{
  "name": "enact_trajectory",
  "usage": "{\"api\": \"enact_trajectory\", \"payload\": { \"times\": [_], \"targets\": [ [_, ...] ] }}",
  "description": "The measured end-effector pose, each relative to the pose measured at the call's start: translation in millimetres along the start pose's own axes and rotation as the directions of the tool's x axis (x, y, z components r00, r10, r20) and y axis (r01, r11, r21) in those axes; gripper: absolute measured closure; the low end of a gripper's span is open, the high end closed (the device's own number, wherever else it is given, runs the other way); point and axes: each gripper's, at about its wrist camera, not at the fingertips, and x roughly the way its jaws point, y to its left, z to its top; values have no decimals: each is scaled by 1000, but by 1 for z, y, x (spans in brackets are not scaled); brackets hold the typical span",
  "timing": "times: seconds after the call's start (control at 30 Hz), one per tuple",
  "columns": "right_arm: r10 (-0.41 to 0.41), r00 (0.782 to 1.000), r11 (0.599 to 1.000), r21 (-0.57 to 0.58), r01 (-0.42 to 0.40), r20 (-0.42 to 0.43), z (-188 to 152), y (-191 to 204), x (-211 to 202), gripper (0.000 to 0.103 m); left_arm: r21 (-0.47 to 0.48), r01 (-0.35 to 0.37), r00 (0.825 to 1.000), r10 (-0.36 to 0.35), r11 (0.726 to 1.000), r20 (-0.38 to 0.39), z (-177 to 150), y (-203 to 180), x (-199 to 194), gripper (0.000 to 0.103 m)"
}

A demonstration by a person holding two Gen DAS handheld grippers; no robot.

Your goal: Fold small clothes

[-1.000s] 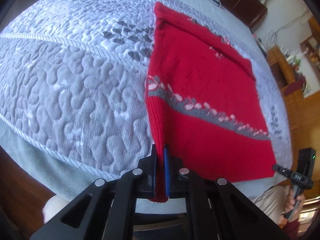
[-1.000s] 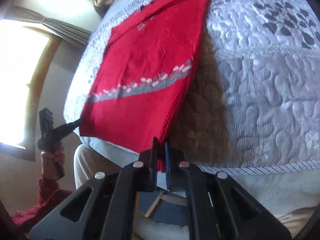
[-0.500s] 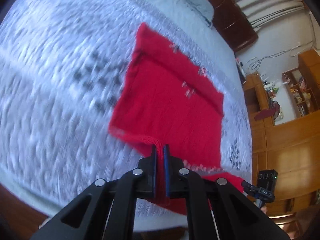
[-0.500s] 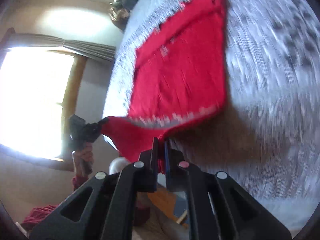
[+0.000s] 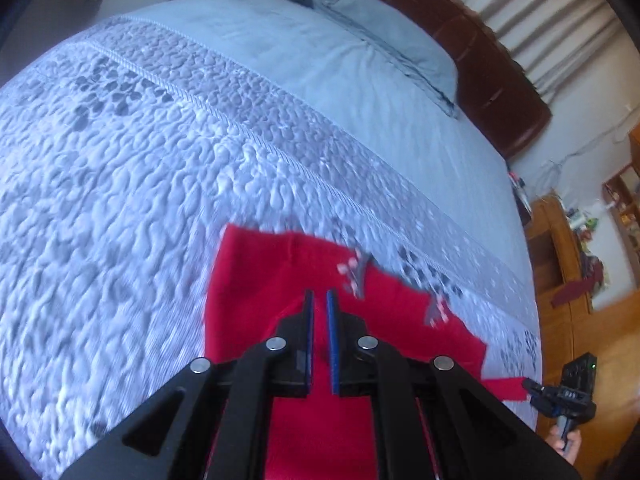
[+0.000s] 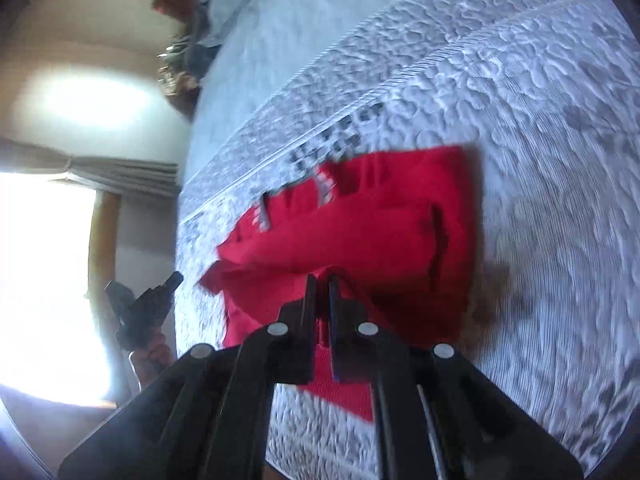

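Observation:
A red knitted sweater (image 5: 256, 280) lies on the grey quilted bedspread (image 5: 120, 200), doubled over on itself. My left gripper (image 5: 318, 296) is shut on one corner of its hem, and red cloth fills the slit between the pads. My right gripper (image 6: 321, 280) is shut on the other hem corner above the folded sweater (image 6: 380, 220). In the left wrist view the right gripper (image 5: 560, 394) shows at the lower right with a red corner at its tip. The left gripper (image 6: 140, 312) appears at the left of the right wrist view, held by a hand.
A grey pillow (image 5: 384, 32) and a dark brown headboard (image 5: 480, 60) lie at the far end of the bed. A wooden cabinet (image 5: 560, 260) stands beside the bed. A bright window (image 6: 40, 280) is at the left.
Both grippers have carried the hem away from the bed's near edge and over the sweater, doubling it. The grey patterned band no longer shows across the top. Both views are blurred by motion.

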Motion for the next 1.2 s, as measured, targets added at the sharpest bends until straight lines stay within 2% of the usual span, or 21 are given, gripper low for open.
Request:
{"api": "enact_trajectory", "payload": {
  "times": [0.07,0.17,0.2,0.23,0.27,0.3,0.33,0.43,0.5,0.53,0.57,0.63,0.77,0.87,0.9,0.93,0.97,1.0,1.1,1.2],
  "targets": [
    [-46,999,998,38,47,-17,22,-11,24,99,-28,-41,999,41,999,-4,13,4,26,98],
    [-109,994,991,76,110,-16,37,-33,44,98,-8,-67,998,67,998,-15,20,10,50,98],
    [-137,990,986,91,138,-18,39,-40,48,90,9,-59,998,59,998,-32,19,12,53,98],
    [-199,980,976,87,200,-19,39,-47,50,68,31,-42,998,44,999,-50,17,13,55,98],
    [-245,969,968,52,245,-5,36,-50,49,55,66,-21,997,26,998,-78,13,14,56,97],
    [-254,967,967,28,254,7,34,-51,47,49,94,-15,995,24,995,-96,11,13,58,96],
    [-248,969,969,2,248,21,31,-52,42,49,138,-17,992,34,990,-119,8,13,60,96],
    [-181,983,983,-6,182,39,24,-53,29,49,188,-1,988,31,982,-154,3,8,65,94],
    [-187,982,981,-46,189,34,23,-45,27,49,223,-10,985,48,975,-164,2,-1,73,86],
    [-216,976,973,-76,217,29,22,-40,27,48,239,-26,985,66,971,-159,1,-6,76,78],
    [-231,973,969,-89,232,28,21,-36,25,48,264,-43,984,87,964,-155,1,-12,82,66],
    [-251,968,963,-99,252,28,24,-32,27,46,301,-68,981,119,951,-155,0,-21,92,59],
    [-274,962,957,-98,272,-1,31,-37,37,45,332,-63,973,131,941,-188,-1,-33,114,59],
    [-233,972,967,-113,228,-38,31,-39,49,48,357,-62,970,140,932,-197,-5,-40,125,64],
    [-221,975,970,-118,215,-39,33,-39,53,49,366,-61,971,141,929,-195,-5,-41,128,71],
    [-221,975,969,-120,215,-39,34,-37,55,49,375,-59,970,142,925,-199,-6,-42,131,86],
    [-227,973,967,-125,220,-41,36,-37,59,49,384,-66,968,153,921,-199,-7,-43,134,97],
    [-238,971,964,-128,231,-39,37,-37,61,53,387,-75,968,160,919,-192,-6,-42,136,101],
    [-270,963,952,-151,266,-8,43,-32,66,57,361,-72,972,146,930,-183,-3,-38,138,102],
    [-327,938,926,-156,343,116,40,-22,49,58,349,-91,982,143,933,-127,2,-33,129,102]
  ]
}}
